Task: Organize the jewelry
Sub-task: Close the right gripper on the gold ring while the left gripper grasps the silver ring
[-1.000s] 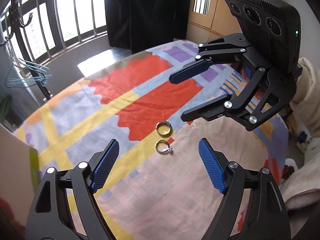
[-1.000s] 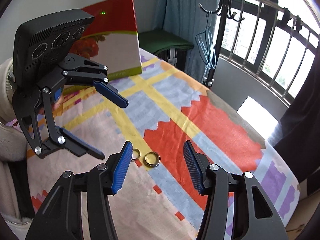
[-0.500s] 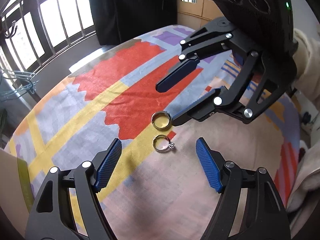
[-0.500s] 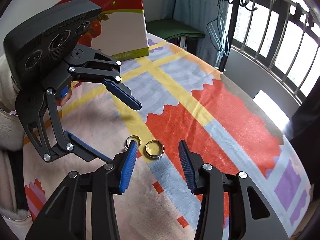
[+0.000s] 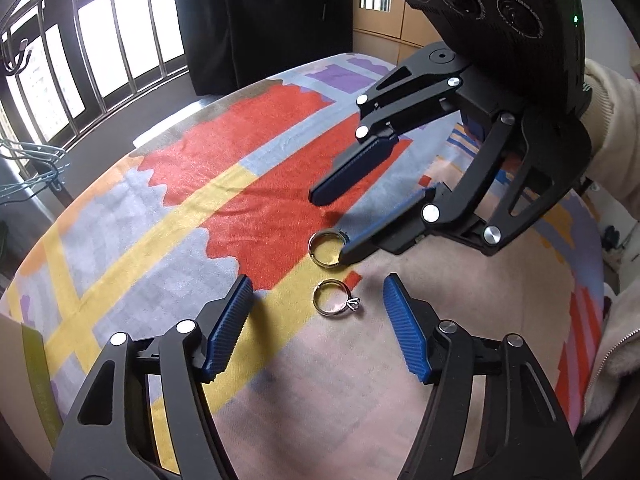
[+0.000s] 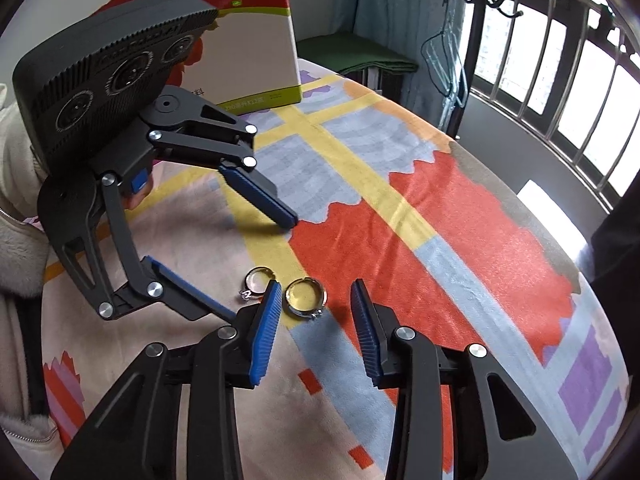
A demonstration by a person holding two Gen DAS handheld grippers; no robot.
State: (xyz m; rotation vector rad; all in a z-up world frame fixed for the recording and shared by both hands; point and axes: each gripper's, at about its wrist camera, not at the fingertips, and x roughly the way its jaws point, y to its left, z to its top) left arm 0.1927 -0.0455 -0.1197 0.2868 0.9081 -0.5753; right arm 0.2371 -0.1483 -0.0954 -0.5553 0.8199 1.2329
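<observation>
Two rings lie side by side near the middle of the tabletop (image 5: 120, 216), on its bright patchwork cloth. The wide ring (image 5: 327, 248) sits on the yellow stripe next to the red patch. The thin ring with a little stone (image 5: 334, 303) lies just beside it, on the pale pink part.

Your right claw (image 6: 313, 312) is released, with its blue pads spread wide. The wide ring (image 6: 304, 295) sits between them. In the view from your left claw, the lower finger's tip is right at that ring's rim. I think you are about to pick it up. Keep the pads low and flat to the cloth, with one on each side of the band. Close slowly so the ring does not skid away or bump the thin ring (image 6: 256, 282). Watch the left pad: it is very close to the thin ring.

Your left claw (image 5: 316, 328) is released too, and holds nothing. It hovers low with the thin ring just in front of its open pads. The two claws point at each other from opposite sides, both tipped down toward the cloth. Keep them apart so they do not knock together.
</observation>
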